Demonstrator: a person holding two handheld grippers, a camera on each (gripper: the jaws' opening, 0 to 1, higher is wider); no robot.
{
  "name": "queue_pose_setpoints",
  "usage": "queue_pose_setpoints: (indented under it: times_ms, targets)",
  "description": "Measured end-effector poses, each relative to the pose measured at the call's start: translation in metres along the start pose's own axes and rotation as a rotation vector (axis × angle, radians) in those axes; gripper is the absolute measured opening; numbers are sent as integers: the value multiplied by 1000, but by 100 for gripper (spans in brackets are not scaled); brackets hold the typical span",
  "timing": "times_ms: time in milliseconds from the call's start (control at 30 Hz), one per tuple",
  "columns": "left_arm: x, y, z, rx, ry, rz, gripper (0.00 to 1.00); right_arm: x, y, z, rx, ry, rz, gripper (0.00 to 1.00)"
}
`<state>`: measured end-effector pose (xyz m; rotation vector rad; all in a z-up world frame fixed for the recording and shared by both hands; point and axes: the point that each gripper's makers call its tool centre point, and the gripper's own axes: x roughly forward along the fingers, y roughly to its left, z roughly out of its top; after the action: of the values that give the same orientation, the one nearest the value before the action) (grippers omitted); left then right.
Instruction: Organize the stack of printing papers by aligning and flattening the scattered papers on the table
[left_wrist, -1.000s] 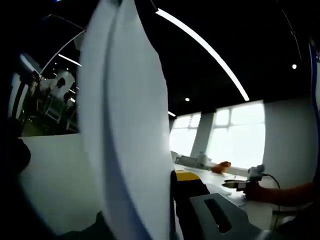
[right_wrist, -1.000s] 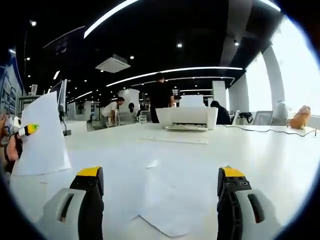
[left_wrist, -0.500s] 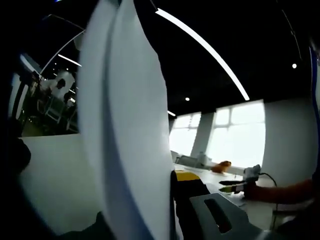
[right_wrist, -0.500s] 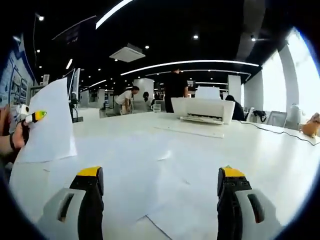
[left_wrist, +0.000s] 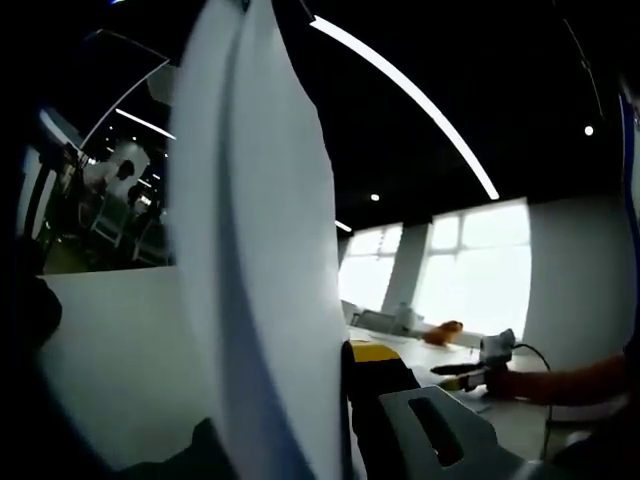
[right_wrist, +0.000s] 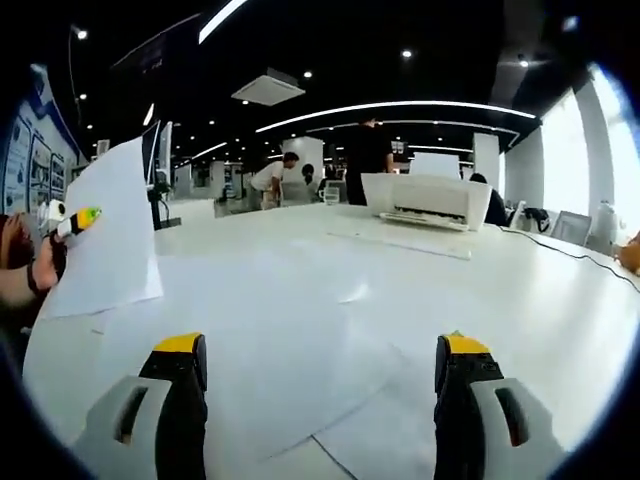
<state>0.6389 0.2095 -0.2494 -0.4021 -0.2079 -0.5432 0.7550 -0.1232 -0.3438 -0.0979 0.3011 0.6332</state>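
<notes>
Nearest the lens in the left gripper view: left gripper (left_wrist: 335, 420) clamping a bowed white printing sheet (left_wrist: 255, 240), sheet standing on edge and rising past the top of the view; one yellow-tipped grey jaw showing just right of the sheet, the other hidden behind it. Beyond, at right: right gripper (left_wrist: 462, 371) held in a hand, coming in over the white table (left_wrist: 100, 360). Farther off: small orange object (left_wrist: 441, 332) sitting on the far table edge before bright windows (left_wrist: 478, 270).

Nearest in the right gripper view: right gripper (right_wrist: 320, 365) hovering with its two yellow-tipped jaws wide apart, nothing between them. Just under and beyond the jaws: flat white printing papers (right_wrist: 300, 370) lying overlapped and askew on the white table (right_wrist: 540, 300), one corner edge visible between the jaws. At left, a little farther: left gripper (right_wrist: 78, 219), yellow tip showing, pinching the held sheet (right_wrist: 105, 235) upright, lower edge close to the tabletop; touching or not, cannot tell. Farther back: another loose sheet (right_wrist: 405, 243) lying flat before a white desktop printer (right_wrist: 425, 200). Beyond the printer: several people (right_wrist: 368, 152) standing and bending in the dim office, ceiling strip lights above.
</notes>
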Motion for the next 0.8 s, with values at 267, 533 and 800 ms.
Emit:
queue_pose_setpoints:
  times_ms: [267, 533, 800]
  targets:
    - [0, 0, 1, -2, -2, 1, 6, 1, 6, -9, -8, 46, 20, 88]
    - [0, 0, 1, -5, -3, -1, 6, -3, 8, -9, -4, 49, 20, 80]
    - [-1, 0, 1, -5, -4, -1, 6, -8, 9, -9, -5, 45, 18, 59]
